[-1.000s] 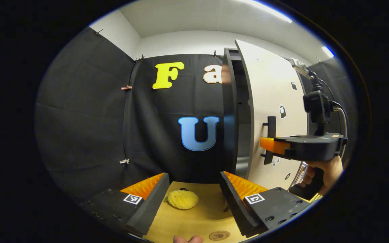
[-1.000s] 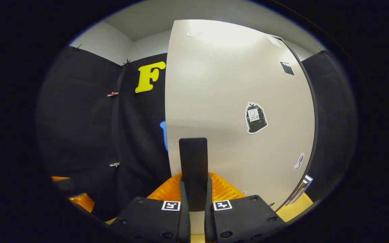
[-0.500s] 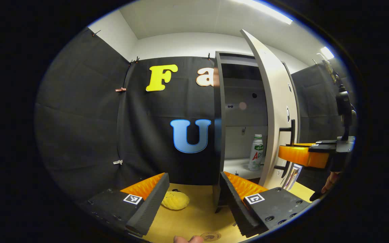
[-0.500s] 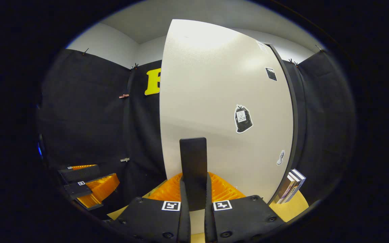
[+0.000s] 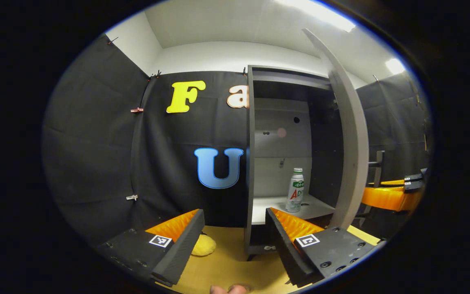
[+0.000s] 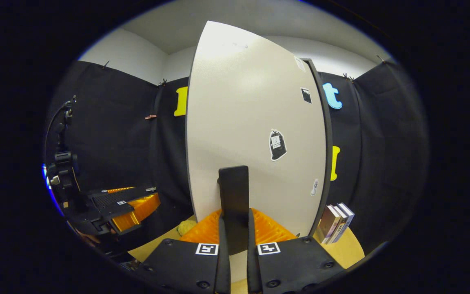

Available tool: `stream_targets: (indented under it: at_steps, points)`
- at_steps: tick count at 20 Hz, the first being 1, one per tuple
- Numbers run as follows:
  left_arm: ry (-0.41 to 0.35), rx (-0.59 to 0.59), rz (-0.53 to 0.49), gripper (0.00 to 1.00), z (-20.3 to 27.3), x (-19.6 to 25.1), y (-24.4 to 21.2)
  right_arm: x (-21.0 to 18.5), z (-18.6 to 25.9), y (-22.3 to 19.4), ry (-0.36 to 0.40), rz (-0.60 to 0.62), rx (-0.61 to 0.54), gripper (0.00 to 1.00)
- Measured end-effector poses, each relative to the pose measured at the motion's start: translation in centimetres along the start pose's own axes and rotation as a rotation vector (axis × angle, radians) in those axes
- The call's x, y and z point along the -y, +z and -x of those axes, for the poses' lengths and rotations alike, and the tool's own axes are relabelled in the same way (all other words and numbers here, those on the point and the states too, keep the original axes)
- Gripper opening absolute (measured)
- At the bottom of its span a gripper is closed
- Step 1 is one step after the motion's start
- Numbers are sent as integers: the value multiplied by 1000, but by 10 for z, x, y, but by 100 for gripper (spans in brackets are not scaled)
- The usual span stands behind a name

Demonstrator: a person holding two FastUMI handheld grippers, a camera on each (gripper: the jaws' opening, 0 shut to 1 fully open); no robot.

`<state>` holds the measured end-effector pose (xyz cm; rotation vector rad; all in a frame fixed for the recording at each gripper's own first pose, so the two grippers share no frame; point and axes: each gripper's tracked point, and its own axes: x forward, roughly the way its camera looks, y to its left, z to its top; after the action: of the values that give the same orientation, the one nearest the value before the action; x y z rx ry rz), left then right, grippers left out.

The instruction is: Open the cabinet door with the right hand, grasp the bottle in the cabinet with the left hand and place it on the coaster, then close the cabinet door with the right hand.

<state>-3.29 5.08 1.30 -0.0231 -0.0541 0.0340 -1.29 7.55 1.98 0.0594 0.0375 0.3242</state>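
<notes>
The cabinet [image 5: 284, 134] stands wide open, and its pale door [image 5: 351, 155] shows edge-on in the left gripper view. A white bottle [image 5: 296, 190] with a green and red label stands upright on the cabinet's shelf. My left gripper [image 5: 235, 241] is open and holds nothing, low over the table, short of the cabinet. In the right gripper view the door [image 6: 251, 122] faces me, and my right gripper [image 6: 233, 249] is shut on its black handle [image 6: 233, 196]. The right gripper [image 5: 375, 196] also appears beyond the door's edge. The left gripper [image 6: 125, 204] is at the far left.
A yellow lemon-like object [image 5: 204, 245] lies on the wooden table [image 5: 227, 265] beside my left finger. Several books [image 6: 335, 222] stand upright by the cabinet's hinge side. Black cloth walls close in the booth.
The right gripper has swung the door from slightly ajar to wide open, uncovering the shelf and the bottle. The left gripper's view has shifted right toward the cabinet.
</notes>
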Motion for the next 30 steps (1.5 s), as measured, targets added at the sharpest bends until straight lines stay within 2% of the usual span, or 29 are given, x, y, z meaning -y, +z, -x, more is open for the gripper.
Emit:
stream_targets:
  at_steps: [8, 13, 25, 26, 30]
  points:
    - [-53, -2, 8, 92, -8, 30, 3, 43, 39, 4, -104, 16, 19, 19]
    - [-90, -9, -1, 94, -18, 56, 4, 71, 54, 6, -173, 53, 21, 19]
    - [-159, -16, -1, 92, -38, 127, 5, 127, 76, 8, -252, -42, 1, 18]
    - [-164, -17, 0, 94, -41, 133, 5, 131, 79, 8, -262, -41, 1, 18]
    - [-182, -17, -7, 92, -51, 153, 8, 150, 89, 9, -300, -41, 7, 13]
